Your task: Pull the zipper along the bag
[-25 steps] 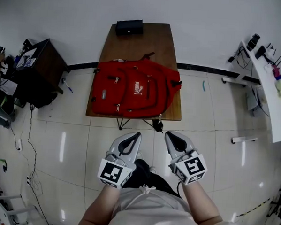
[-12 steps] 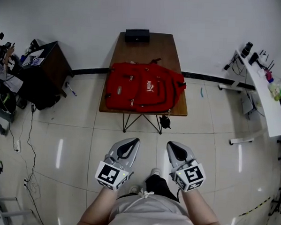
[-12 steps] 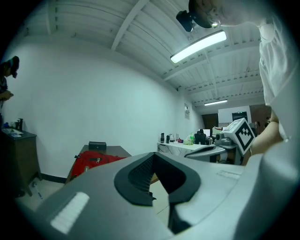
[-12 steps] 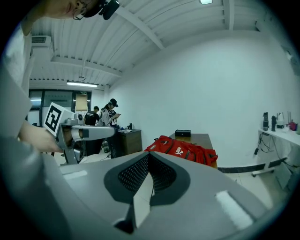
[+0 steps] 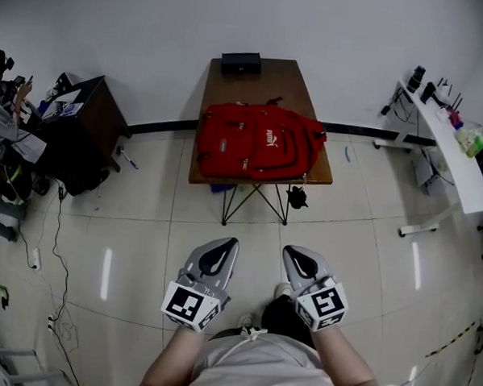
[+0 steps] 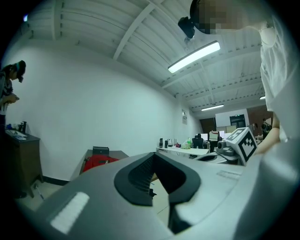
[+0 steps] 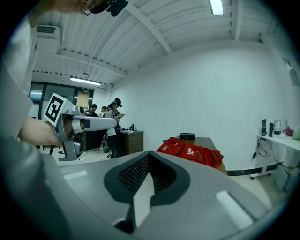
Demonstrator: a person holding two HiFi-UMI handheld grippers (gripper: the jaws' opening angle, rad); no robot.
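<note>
A red backpack [image 5: 260,141] lies flat on a small wooden table [image 5: 268,78] against the far wall, well away from both grippers. It also shows in the distance as the red backpack [image 6: 96,162] in the left gripper view and the red backpack [image 7: 190,151] in the right gripper view. My left gripper [image 5: 227,242] and right gripper [image 5: 291,251] hang side by side low in the head view, close to the person's body, above the tiled floor. Both have their jaws together with nothing in them. The zipper pulls are too small to make out.
A black box [image 5: 241,63] sits at the table's far end. A small black object [image 5: 296,197] hangs below the table's front edge. A dark cabinet [image 5: 75,123] stands at the left, with people beside it. A white desk [image 5: 450,151] runs along the right. Cables [image 5: 57,243] lie on the floor at left.
The table and backpack now look smaller and farther off, shifted right and up in the head view. The grippers keep their place near the body, both still shut.
</note>
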